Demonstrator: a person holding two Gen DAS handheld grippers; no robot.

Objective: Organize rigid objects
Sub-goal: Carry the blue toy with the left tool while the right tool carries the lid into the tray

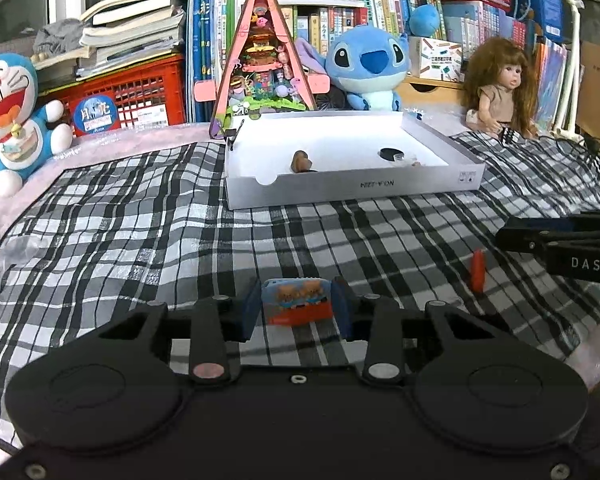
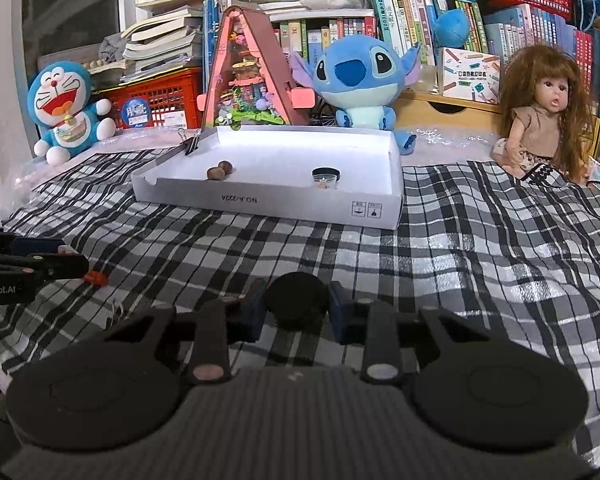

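My left gripper (image 1: 298,298) is shut on a small box printed with bears (image 1: 297,312), its blue pads pressing both sides just above the checked cloth (image 1: 140,240). In the right wrist view my right gripper (image 2: 296,296) is shut on a black round disc (image 2: 296,314) held low over the cloth. A white shallow box (image 1: 352,190) lies ahead, holding brown nuts (image 1: 302,160) and a small black-lidded jar (image 1: 392,155). A small red piece (image 1: 478,270) stands on the cloth below the right gripper's tip.
Along the back stand a Doraemon plush (image 1: 8,120), a pink triangular toy house (image 1: 262,68), a Stitch plush (image 1: 366,66) and a doll (image 1: 500,84). Behind them are books and a red crate (image 1: 140,92). A binder clip (image 2: 192,142) grips the box's left wall.
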